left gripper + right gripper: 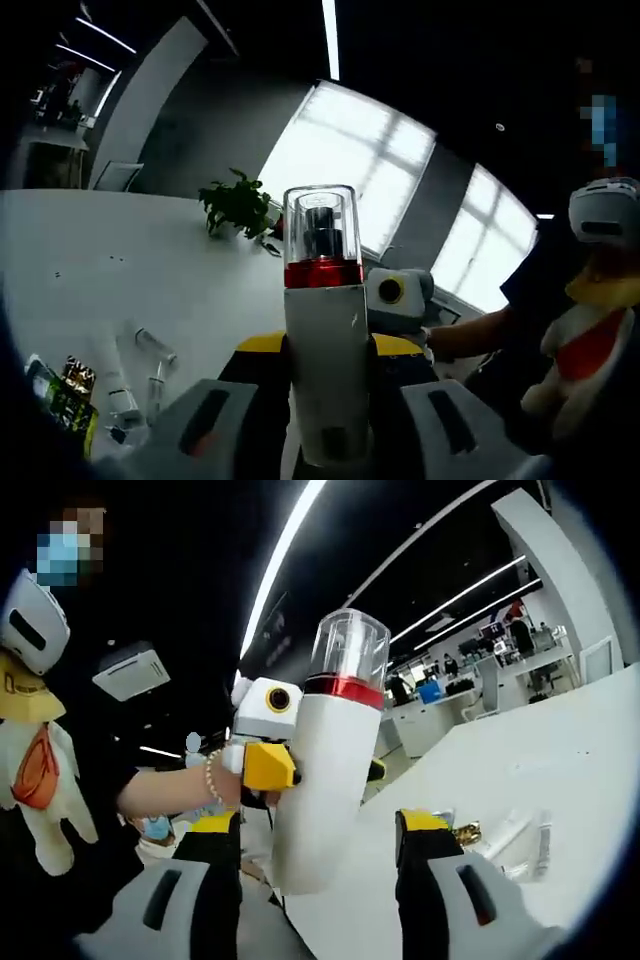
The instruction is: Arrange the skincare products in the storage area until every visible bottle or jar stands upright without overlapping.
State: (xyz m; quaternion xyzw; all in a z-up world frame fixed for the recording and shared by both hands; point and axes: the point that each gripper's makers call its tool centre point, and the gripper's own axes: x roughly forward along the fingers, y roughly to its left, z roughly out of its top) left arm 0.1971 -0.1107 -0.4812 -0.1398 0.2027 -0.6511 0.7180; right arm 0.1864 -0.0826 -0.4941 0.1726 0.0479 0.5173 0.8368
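You have the pump bottle up in the air — it is not yet placed.

Both grippers clench the same white pump bottle (327, 375) with its red collar and clear cap: your left gripper (330, 425) grips it low on the body, your right gripper (310, 865) too, well above the white table (560, 750). More products (140, 385) lie tipped over on the table. Next, I judge, let one gripper go and bring the bottle down upright on a bare patch — clear of those tubes.

A potted green plant (238, 204) stands on the white table (120, 260) near bright windows (370, 165). A plush toy (585, 345) hangs at a person's chest.
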